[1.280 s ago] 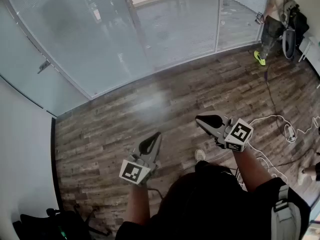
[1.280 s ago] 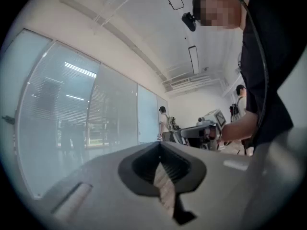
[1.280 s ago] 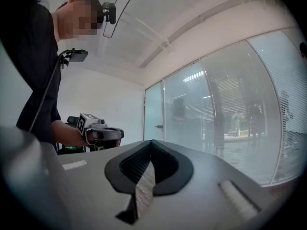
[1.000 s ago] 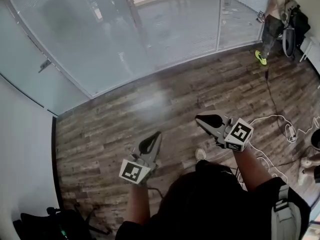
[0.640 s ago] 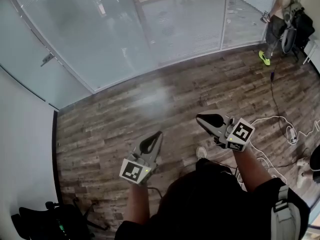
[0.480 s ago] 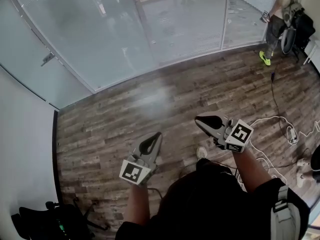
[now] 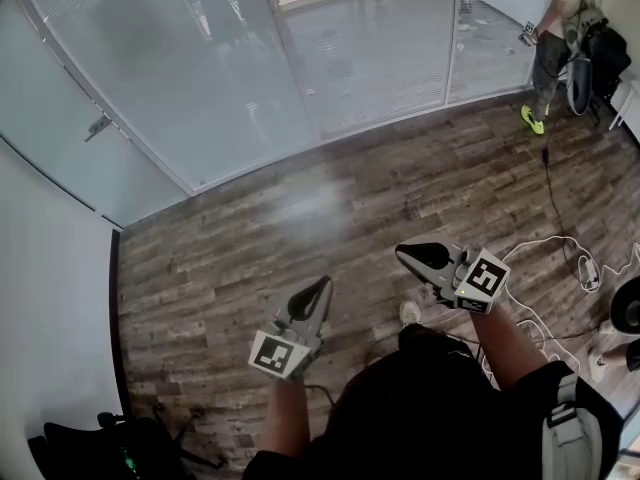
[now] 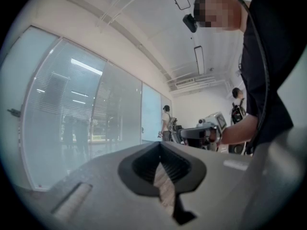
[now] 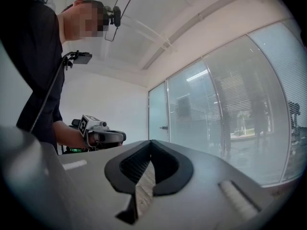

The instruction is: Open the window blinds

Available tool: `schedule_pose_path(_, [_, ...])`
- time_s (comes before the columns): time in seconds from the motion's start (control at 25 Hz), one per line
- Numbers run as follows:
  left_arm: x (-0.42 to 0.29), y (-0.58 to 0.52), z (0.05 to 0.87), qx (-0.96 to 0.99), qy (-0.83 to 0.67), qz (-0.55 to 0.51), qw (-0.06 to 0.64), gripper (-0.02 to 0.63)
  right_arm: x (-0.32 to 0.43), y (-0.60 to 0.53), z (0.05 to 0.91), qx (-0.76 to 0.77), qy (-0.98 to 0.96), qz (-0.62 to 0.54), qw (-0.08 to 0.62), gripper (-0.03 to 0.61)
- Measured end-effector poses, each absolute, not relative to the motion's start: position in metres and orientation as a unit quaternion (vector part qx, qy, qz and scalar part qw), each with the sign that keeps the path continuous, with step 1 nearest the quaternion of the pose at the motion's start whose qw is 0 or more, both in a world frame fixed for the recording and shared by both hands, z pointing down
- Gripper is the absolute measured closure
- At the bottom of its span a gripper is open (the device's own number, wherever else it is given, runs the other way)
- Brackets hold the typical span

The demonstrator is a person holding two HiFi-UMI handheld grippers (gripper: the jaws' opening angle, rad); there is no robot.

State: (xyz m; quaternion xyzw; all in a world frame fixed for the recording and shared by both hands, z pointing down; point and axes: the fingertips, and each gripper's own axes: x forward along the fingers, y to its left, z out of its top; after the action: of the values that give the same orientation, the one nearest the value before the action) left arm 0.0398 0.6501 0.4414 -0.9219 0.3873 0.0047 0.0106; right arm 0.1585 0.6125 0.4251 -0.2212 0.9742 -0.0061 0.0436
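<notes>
Window blinds [image 7: 180, 58] hang lowered across the glass wall [image 7: 385, 53]

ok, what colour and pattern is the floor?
The floor is brown wood planking, with lighter and darker boards mixed. It shows best in the head view.

dark wood-plank floor [image 7: 250, 238] bears a loose white cable [image 7: 586, 266] at right, black gear [image 7: 90, 450] lower left.

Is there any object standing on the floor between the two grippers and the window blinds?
Nothing visible does. Only bare wooden floor lies between the left gripper, the right gripper and the window blinds. A standing person is at the far right, out of the path.
</notes>
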Motion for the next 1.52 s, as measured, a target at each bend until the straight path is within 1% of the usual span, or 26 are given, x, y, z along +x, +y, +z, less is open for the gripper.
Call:
schedule_pose_path(0.28, [0.033,0.633,0.450,-0.915,0.404,0.006,0.004,0.609,0.160,0.593,0.436,-0.217,0.976,-0.020,0.030,0.572])
schedule_pose_path(0.44, [0.030,0.620,0.451,-0.909,0.417,0.012,-0.007,0.610,0.161,0.577,0.446,-0.205,0.978,-0.020,0.042,0.572])
schedule_pose_path(0.64, [0.026,0.594,0.452,-0.903,0.430,0.001,0.004,0.609,0.156,0.545,0.440,-0.193,0.980,-0.011,0.038,0.572])
schedule_pose_path(0.76, [0.025,0.573,0.451,-0.896,0.444,0.002,0.005,0.609,0.163,0.520,0.440,-0.188,0.980,-0.035,0.047,0.572])
schedule_pose_path(0.88, [0.034,0.552,0.448,-0.893,0.451,0.000,0.010,0.609,0.174,0.496,0.438,-0.177,0.981,-0.046,0.059,0.572])
schedule_pose_path(1.0, [0.043,0.531,0.446,-0.891,0.455,-0.003,0.013,0.609,0.180,0.477,0.441,-0.165,0.985,-0.036,0.039,0.572])
schedule_pose_path(1.2, [0.051,0.503,0.447,-0.883,0.469,-0.011,0.009,0.610,0.198,0.451,0.447,-0.141,0.987,-0.053,0.048,0.572])
schedule_pose_path(1.52, [0.066,0.478,0.437,-0.871,0.489,-0.024,0.026,0.609,0.221,0.432,0.459,-0.115,0.990,-0.075,0.025,0.572])
